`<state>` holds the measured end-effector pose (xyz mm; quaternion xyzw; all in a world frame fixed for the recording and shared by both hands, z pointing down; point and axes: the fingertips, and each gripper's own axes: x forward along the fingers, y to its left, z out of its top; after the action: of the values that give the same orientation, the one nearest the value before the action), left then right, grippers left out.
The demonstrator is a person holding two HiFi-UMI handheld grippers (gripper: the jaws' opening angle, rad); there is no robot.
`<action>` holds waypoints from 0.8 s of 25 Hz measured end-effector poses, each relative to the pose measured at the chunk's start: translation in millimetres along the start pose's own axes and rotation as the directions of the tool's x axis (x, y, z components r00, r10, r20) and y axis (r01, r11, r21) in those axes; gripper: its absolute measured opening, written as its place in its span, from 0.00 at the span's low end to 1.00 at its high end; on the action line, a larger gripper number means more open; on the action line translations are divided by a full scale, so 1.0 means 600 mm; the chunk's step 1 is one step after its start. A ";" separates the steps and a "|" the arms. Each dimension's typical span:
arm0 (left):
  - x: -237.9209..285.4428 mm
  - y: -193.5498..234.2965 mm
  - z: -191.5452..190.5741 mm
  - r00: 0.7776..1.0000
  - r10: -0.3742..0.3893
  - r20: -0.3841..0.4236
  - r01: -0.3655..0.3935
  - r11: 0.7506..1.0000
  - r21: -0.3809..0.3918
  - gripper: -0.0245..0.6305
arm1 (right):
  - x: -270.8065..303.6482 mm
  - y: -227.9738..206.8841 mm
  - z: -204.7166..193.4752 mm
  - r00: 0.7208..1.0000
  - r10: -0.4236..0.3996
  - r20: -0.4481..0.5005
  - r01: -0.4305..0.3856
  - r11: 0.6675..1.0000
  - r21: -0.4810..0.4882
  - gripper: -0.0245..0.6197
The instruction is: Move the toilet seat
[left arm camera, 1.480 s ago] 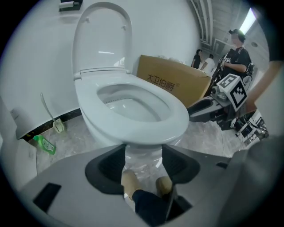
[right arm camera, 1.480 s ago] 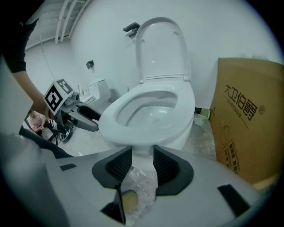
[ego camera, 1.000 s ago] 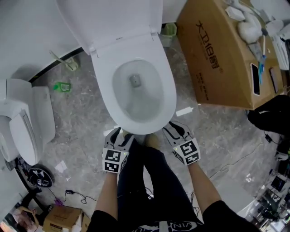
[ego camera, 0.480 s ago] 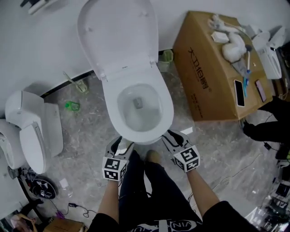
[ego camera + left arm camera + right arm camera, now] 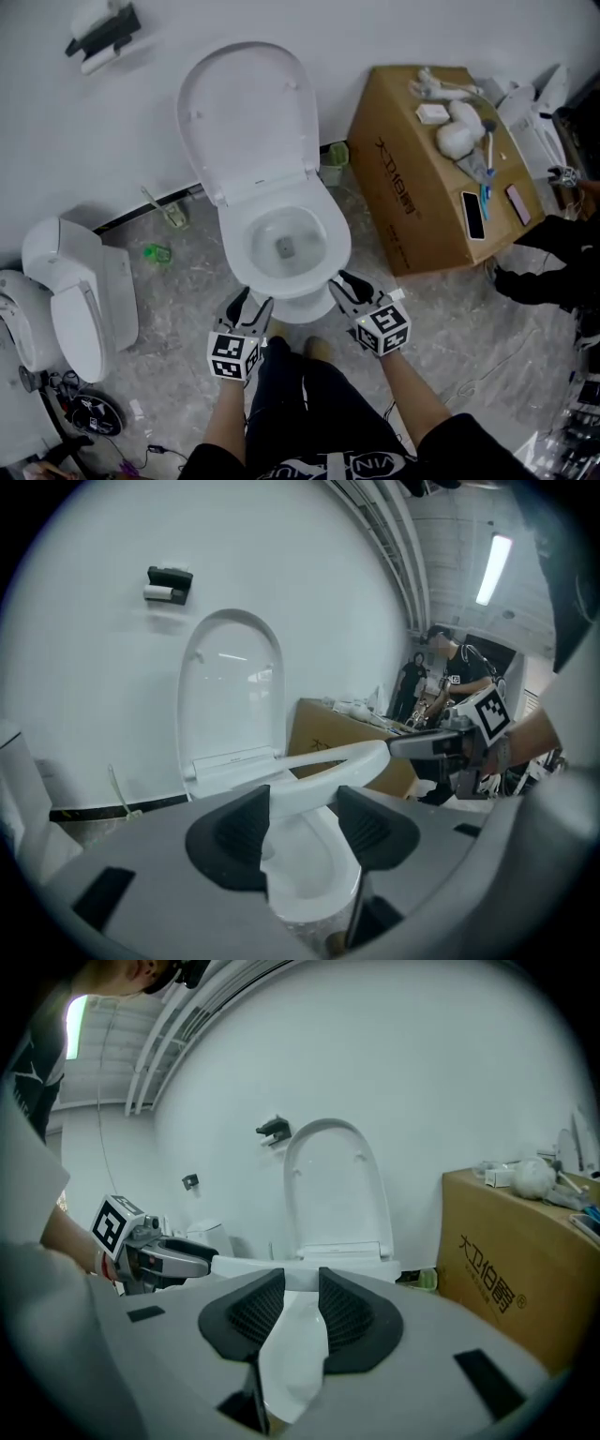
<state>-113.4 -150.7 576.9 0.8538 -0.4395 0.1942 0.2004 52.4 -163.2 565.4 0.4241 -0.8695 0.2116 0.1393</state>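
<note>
A white toilet stands against the wall with its lid [image 5: 248, 112] upright. The toilet seat [image 5: 330, 246] rings the bowl [image 5: 284, 246], and its front is lifted. My left gripper [image 5: 246, 305] holds the seat's front left and my right gripper [image 5: 345, 286] its front right. In the left gripper view the seat's rim [image 5: 323, 766] runs between the pads of the left gripper [image 5: 302, 822]. The right gripper view shows the seat [image 5: 300, 1335] pinched in the right gripper [image 5: 302, 1302]. Both pairs of jaws have just been closing on the seat.
A large cardboard box [image 5: 422, 187] with phones and small items on top stands right of the toilet. A second white toilet [image 5: 75, 291] sits at the left. A green item [image 5: 157, 253] and cables lie on the marble floor. A person [image 5: 450, 667] stands behind the box.
Both grippers have risen at the seat's front edge. The head view has drawn back and tilted up, so the whole lid and more wall show.
</note>
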 end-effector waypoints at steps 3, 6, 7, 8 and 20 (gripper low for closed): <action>-0.002 0.010 0.035 0.999 -0.001 0.045 0.001 1.000 -0.009 0.38 | 0.005 -0.002 0.036 0.999 -0.002 0.048 0.001 1.000 0.012 0.23; -0.004 0.022 0.071 0.996 0.001 0.093 0.001 1.000 -0.021 0.38 | 0.012 -0.004 0.073 0.996 -0.004 0.094 0.002 1.000 0.019 0.22; -0.004 0.025 0.083 0.994 0.001 0.106 0.001 1.000 -0.022 0.37 | 0.015 -0.005 0.086 0.994 -0.006 0.107 0.004 1.000 0.021 0.21; -0.004 0.029 0.095 0.993 0.003 0.118 0.000 1.000 -0.023 0.37 | 0.018 -0.005 0.098 0.993 -0.009 0.118 0.006 1.000 0.022 0.21; 0.015 0.094 0.253 0.970 0.058 0.235 -0.052 0.998 -0.031 0.26 | 0.082 -0.026 0.265 0.971 -0.041 0.235 0.047 0.999 -0.020 0.15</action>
<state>-131.6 -264.7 463.0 0.8558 -0.4860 0.0915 0.1520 25.5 -282.6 451.5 0.4635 -0.8728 0.1459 0.0459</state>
